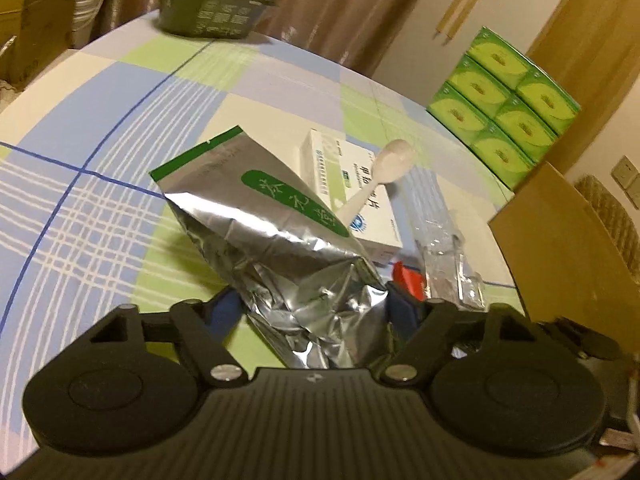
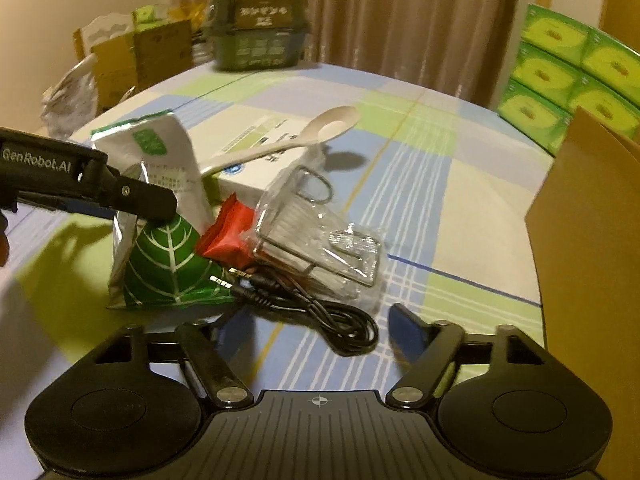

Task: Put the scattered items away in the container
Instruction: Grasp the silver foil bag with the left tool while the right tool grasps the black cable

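A silver foil pouch with green print [image 1: 276, 236] stands on the checked tablecloth. My left gripper [image 1: 316, 304] has its jaws around the pouch's lower end, and it also shows in the right wrist view [image 2: 136, 200] pressed on the pouch [image 2: 160, 216]. Behind lie a white medicine box [image 1: 352, 196] with a white spoon [image 1: 380, 172] on it, a red packet [image 2: 230, 232], a clear bag with metal clips [image 2: 320, 236] and a black audio cable [image 2: 320, 312]. My right gripper [image 2: 320, 320] is open and empty, just in front of the cable.
A brown cardboard box wall [image 2: 592, 248] stands at the right edge of the table. Green tissue boxes [image 1: 504, 104] are stacked beyond it. A dark green box [image 2: 260, 28] sits at the far side of the table. Cartons and bags [image 2: 132, 56] stand at the far left.
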